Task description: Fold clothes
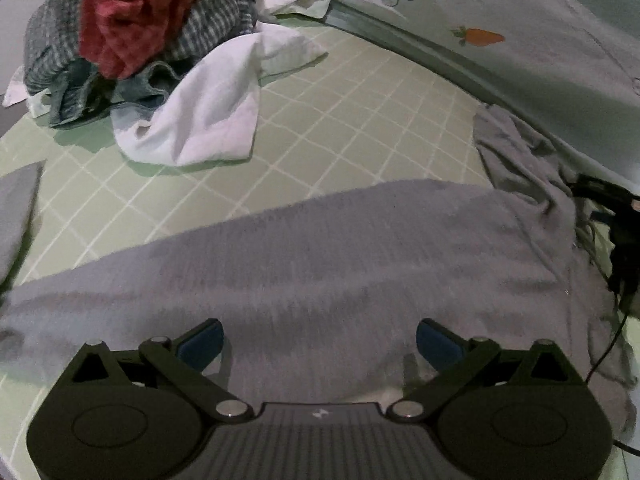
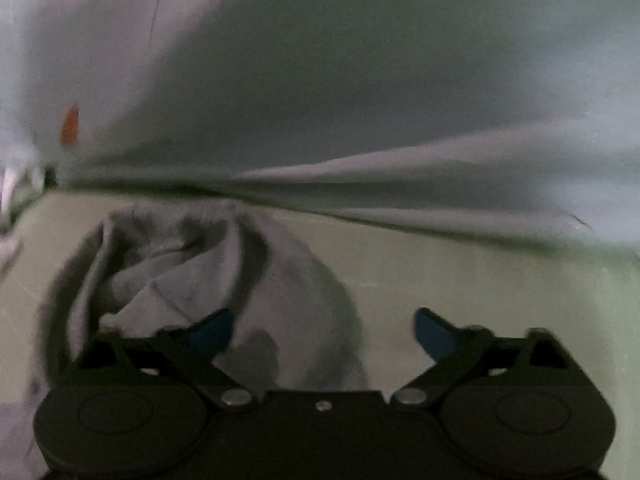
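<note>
Lying spread across the near part of the green checked mat (image 1: 328,120), the grey garment (image 1: 304,248) looks flattened along its body, with its right end still bunched; whether it has any fold in it cannot be told. The left gripper (image 1: 319,342) hovers over it, fingers wide and empty. The right gripper (image 2: 323,330), also wide and empty, sits over that crumpled end. A heap of clothes (image 1: 136,40) waits unfolded at the far left.
</note>
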